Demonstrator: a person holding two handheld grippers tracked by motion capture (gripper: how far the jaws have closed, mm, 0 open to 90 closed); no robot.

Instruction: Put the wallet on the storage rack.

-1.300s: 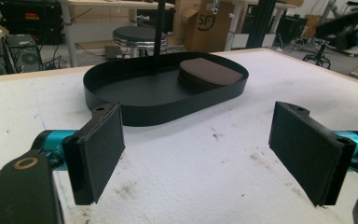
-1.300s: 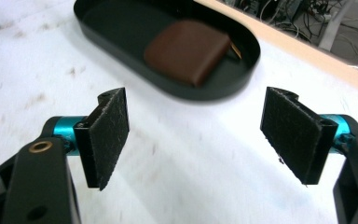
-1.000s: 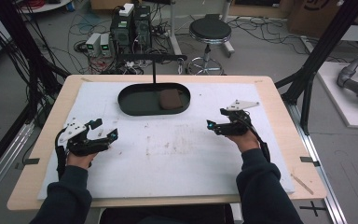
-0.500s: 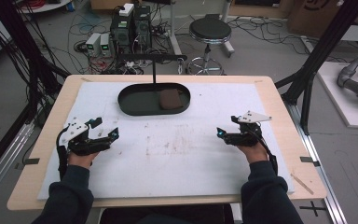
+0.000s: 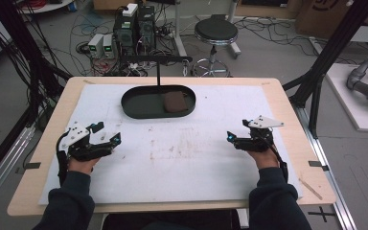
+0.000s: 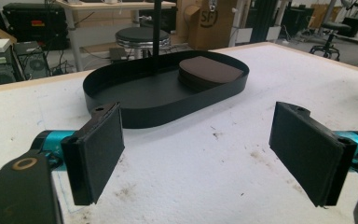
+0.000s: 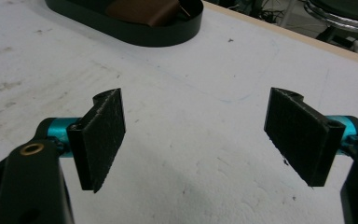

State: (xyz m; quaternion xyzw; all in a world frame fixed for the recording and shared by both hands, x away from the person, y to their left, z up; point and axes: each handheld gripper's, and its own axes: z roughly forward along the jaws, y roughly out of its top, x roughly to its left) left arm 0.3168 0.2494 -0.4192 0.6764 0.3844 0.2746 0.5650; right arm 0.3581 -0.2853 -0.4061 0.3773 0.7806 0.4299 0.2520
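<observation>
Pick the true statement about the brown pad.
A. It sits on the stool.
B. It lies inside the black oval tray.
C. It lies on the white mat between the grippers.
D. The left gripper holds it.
B: the brown pad rests inside the black oval tray, toward its right end, far from both open grippers.

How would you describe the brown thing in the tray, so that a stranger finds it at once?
On the white mat, look to the far side for the black oval tray. The brown pad lies flat in its right half, the one brown thing there.
</observation>
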